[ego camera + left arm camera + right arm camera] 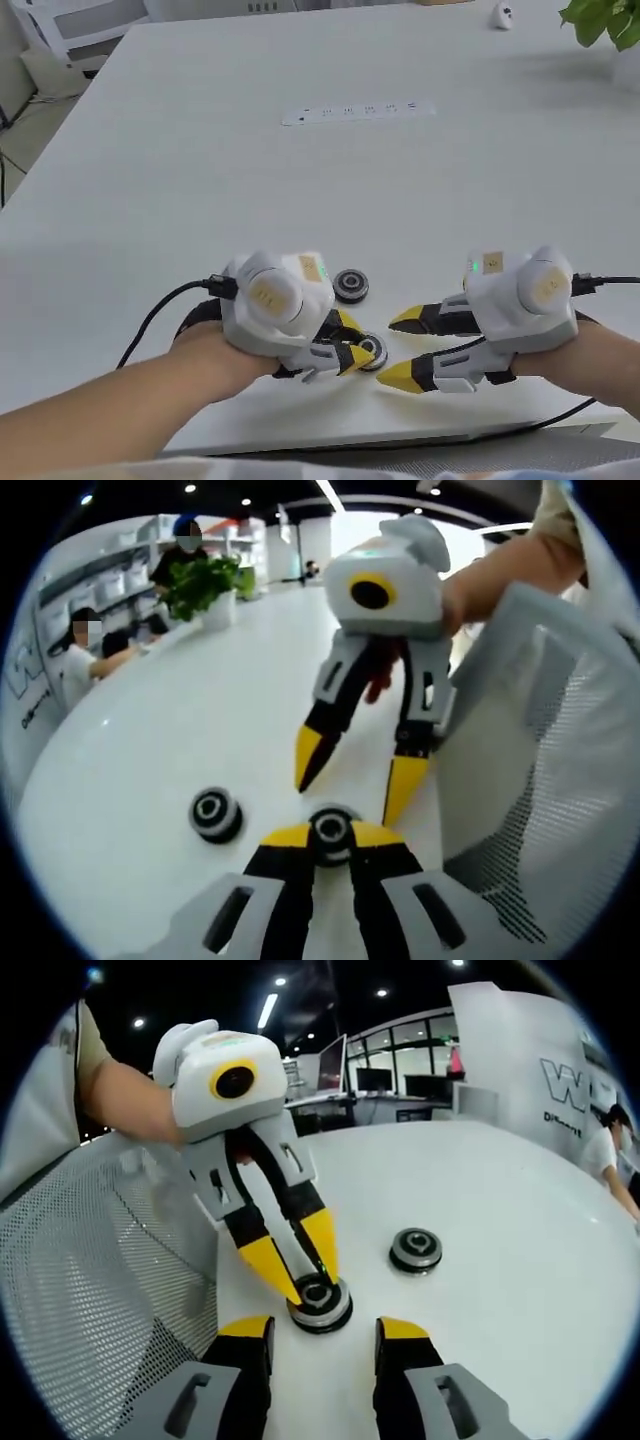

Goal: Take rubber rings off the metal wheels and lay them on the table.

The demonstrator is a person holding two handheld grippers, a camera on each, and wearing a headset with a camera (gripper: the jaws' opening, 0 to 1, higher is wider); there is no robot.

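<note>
White counter (200,180) is carrying everything, and you're working right at its near edge. Your left gripper (352,342) has its fingers clamped on the near wheel (320,1305), which sits flat on the counter. Your right gripper (392,348) faces it from just beside, fingers spread apart and holding nothing. The second wheel (350,285) rests untouched a little farther in, and a power strip (358,111) lies well beyond it.

The rubber ring (322,1324) looks to be on the near wheel, dark around its rim, so nothing is peeled yet.

Watch out here. Your left fingers seem to press on that rim, so they may pin the very ring you want to lift. Pull hard with the right and the wheel could pop out of the grip, and this close to the edge it could roll off.

As for writing, a big "W" shows on a white panel (520,1050) in the right gripper view. The smaller line under it is too blurred to read, as are the little labels on the gripper bodies.
</note>
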